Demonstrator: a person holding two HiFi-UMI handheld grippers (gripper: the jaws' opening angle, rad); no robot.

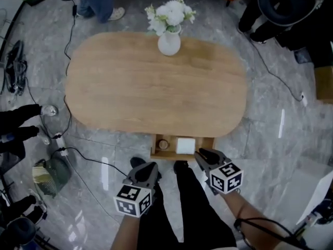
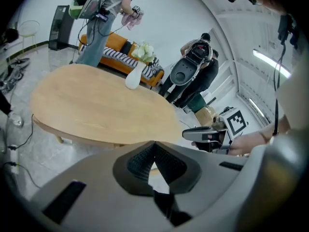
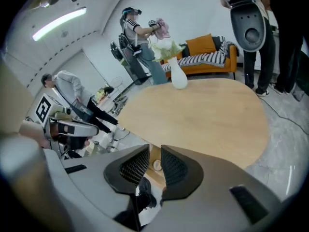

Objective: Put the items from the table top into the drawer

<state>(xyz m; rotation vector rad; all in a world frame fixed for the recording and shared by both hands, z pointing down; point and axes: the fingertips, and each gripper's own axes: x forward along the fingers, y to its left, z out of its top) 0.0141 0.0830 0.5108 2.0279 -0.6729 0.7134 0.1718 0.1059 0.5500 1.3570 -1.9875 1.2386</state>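
Grey marble floor (image 1: 270, 139) surrounds an oval wooden table (image 1: 130, 87), with open floor showing past every edge. On the far left, black gear and a loose cable (image 1: 67, 61) lie on the floor close to the table's left end, and a bag (image 1: 49, 173) sits nearer the person. At the middle of the far edge stands a white vase (image 1: 169, 43) of pale flowers (image 1: 170, 13).

From under the middle of the near edge a wooden drawer (image 1: 155, 154) juts out, pulled open. Inside it a small round thing (image 1: 163, 144) lies on the left and a white box (image 1: 186, 145) just beside it on the right.

On the near side of the drawer, the left gripper (image 1: 151, 166) hangs over the person's black trousers, its tips pressed together with nothing between them. The right gripper (image 1: 201, 153) points at the drawer's right front corner, close to it but not touching. Its jaws stand a narrow gap apart and hold nothing. Further right, another cable (image 1: 276, 72) trails across otherwise bare floor towards the wall.
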